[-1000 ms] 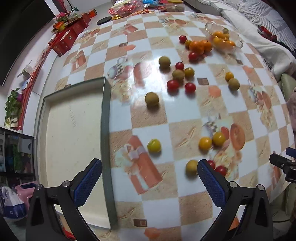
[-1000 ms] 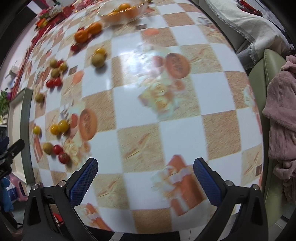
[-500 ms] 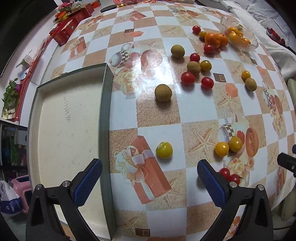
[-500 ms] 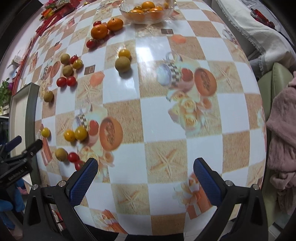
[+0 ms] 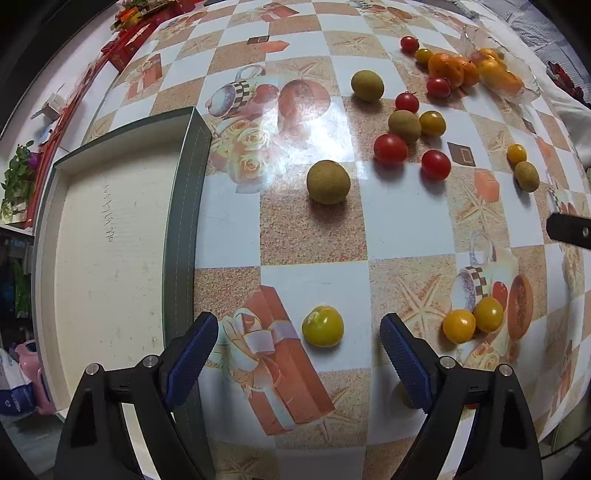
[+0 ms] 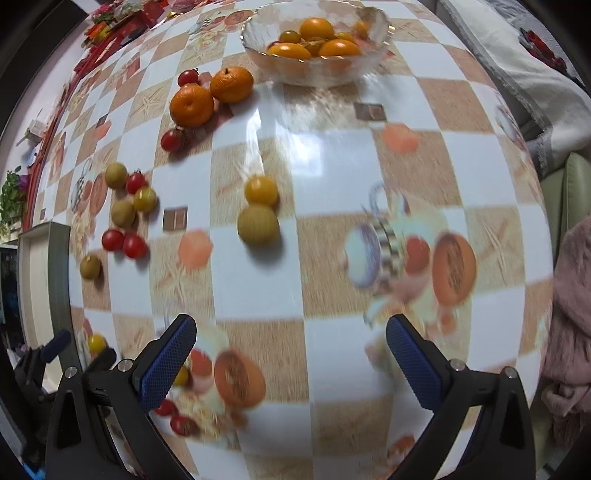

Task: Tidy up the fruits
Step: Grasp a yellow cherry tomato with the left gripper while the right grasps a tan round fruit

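Loose fruits lie scattered on the patterned tablecloth. My left gripper is open and empty; a yellow tomato lies between its fingertips, just ahead. A brown-green round fruit lies farther on, with red tomatoes beyond. An empty shallow tray sits at the left. My right gripper is open and empty above the table. Ahead of it lie a brown-green fruit and a yellow tomato. A glass bowl holding orange fruits stands at the far side, two mandarins to its left.
A sofa with a grey blanket and a pink cloth border the table's right edge. Red boxes stand at the far left edge. The left gripper's body shows at the right wrist view's lower left.
Both grippers have moved forward and lower over the table. The yellow tomato now lies between the left fingertips. The bowl and mandarins are closer in the right wrist view.
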### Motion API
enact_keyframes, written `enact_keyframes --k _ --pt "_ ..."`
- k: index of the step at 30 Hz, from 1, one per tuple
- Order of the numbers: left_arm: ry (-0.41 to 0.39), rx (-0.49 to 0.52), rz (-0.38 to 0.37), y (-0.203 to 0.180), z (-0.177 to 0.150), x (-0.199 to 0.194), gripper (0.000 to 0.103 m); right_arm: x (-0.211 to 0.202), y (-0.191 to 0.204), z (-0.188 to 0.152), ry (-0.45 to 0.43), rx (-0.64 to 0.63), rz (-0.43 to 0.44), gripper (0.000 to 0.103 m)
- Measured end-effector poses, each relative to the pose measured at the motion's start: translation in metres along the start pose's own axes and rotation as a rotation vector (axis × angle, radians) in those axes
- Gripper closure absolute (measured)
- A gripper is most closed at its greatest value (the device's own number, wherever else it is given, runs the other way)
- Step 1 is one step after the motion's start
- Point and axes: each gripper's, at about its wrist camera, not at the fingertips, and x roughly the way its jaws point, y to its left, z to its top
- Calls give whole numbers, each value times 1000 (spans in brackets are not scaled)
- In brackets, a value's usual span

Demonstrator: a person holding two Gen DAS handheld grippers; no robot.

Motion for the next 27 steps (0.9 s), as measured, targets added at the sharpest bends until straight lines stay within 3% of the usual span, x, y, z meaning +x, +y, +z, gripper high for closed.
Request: enact_keyframes --k 3,9,13,15,17,21,27 --pt "10 -12 -2 1 1 8 26 10 14 17 -14 -44 0 5" --pt "14 -49 -24 4 0 17 30 31 44 48 -1 -94 6 33" --pt "5 -36 -57 -1 -4 13 51 34 60 60 -30 -114 -28 46" --pt "0 -19 -77 -7 -5 12 66 35 68 67 -43 -114 -22 75" --pt "-3 7 -86 -16 -3 12 81 36 71 73 -45 -107 7 75" --pt "12 10 -154 -19 -2 13 80 32 70 71 -49 -95 60 75" --pt "-5 -17 -219 -4 -9 -2 81 13 57 33 -56 -96 136 75"
